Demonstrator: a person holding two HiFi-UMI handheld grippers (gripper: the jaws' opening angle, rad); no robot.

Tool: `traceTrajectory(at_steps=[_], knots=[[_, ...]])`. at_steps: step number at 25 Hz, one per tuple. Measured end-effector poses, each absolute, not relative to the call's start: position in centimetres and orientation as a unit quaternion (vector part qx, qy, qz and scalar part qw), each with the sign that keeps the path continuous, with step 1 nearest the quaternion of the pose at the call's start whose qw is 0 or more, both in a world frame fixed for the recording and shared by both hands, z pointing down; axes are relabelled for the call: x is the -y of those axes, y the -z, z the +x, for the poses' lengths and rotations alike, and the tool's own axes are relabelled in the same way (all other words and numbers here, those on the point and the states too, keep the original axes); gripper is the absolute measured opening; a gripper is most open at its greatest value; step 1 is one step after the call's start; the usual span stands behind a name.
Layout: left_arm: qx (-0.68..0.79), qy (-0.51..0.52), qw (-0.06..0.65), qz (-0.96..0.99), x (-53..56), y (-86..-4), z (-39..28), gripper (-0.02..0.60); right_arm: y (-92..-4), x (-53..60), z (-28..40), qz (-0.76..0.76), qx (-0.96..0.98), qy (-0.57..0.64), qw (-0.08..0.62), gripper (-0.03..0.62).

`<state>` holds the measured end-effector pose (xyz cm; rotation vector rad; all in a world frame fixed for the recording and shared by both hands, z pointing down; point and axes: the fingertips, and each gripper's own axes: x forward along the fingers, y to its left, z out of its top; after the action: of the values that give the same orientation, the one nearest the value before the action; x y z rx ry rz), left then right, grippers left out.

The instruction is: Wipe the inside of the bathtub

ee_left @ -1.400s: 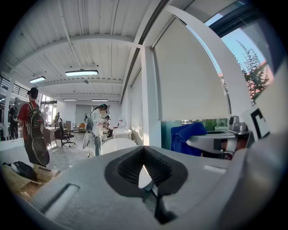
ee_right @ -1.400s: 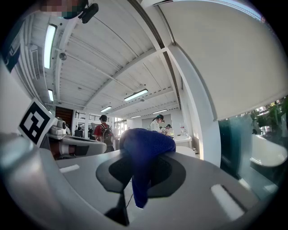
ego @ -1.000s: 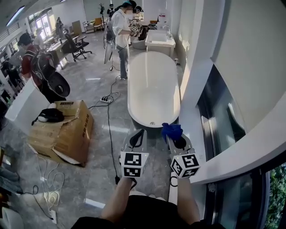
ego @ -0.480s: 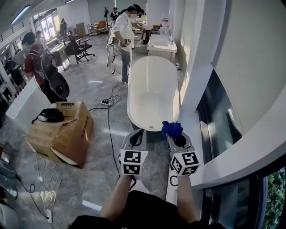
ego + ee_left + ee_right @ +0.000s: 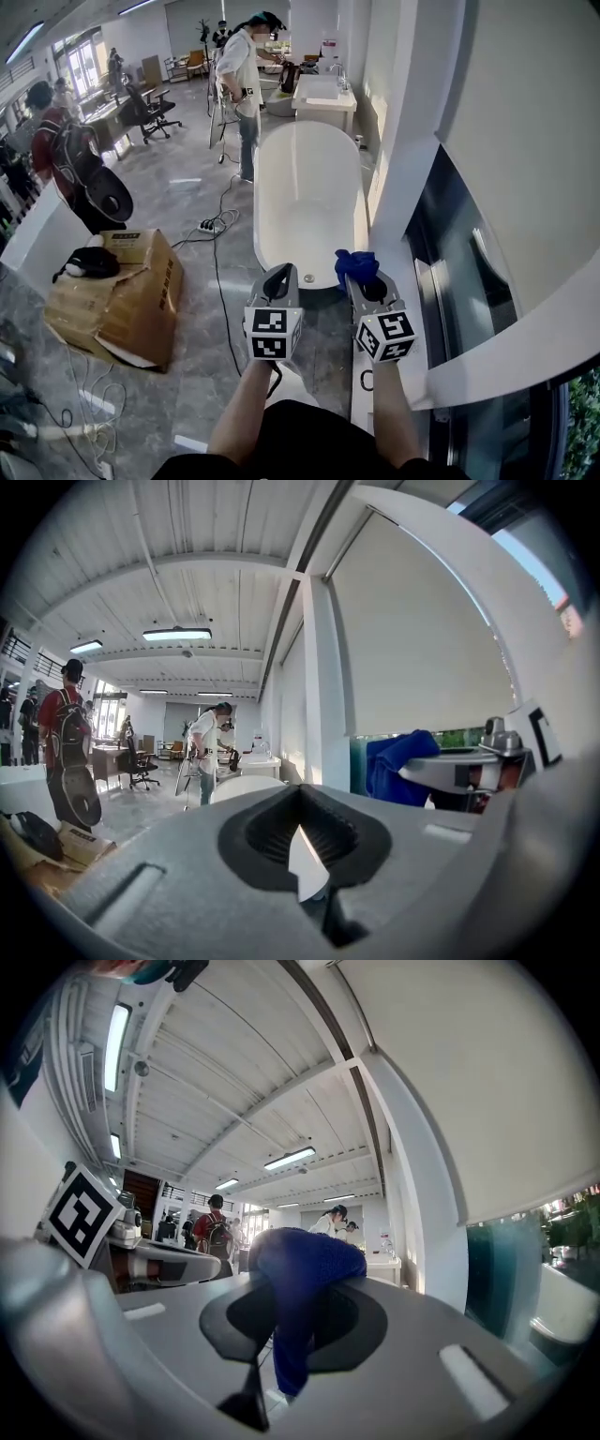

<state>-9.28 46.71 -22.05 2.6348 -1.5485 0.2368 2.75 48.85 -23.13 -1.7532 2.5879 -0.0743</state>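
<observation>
The tub has come nearer but is still ahead, so wiping is not begun; the right gripper pinches the blue cloth, the left gripper is pressed together, empty.

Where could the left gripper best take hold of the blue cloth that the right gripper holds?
Probably on the loose bunch of the blue cloth that bulges beyond the tips of the right gripper, coming from the left, where the left gripper sits beside it. The rest is pinched between the right jaws.
</observation>
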Motion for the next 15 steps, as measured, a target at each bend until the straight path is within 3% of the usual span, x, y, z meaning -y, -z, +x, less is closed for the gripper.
traceTrajectory(at_steps=[15], knots=[[0.491,-0.126,0.065,0.859,-22.7,16.7,-11.9,0.003,17.8,-24.4,0.0,-0.565,-0.821,0.074,-0.017,0.067]])
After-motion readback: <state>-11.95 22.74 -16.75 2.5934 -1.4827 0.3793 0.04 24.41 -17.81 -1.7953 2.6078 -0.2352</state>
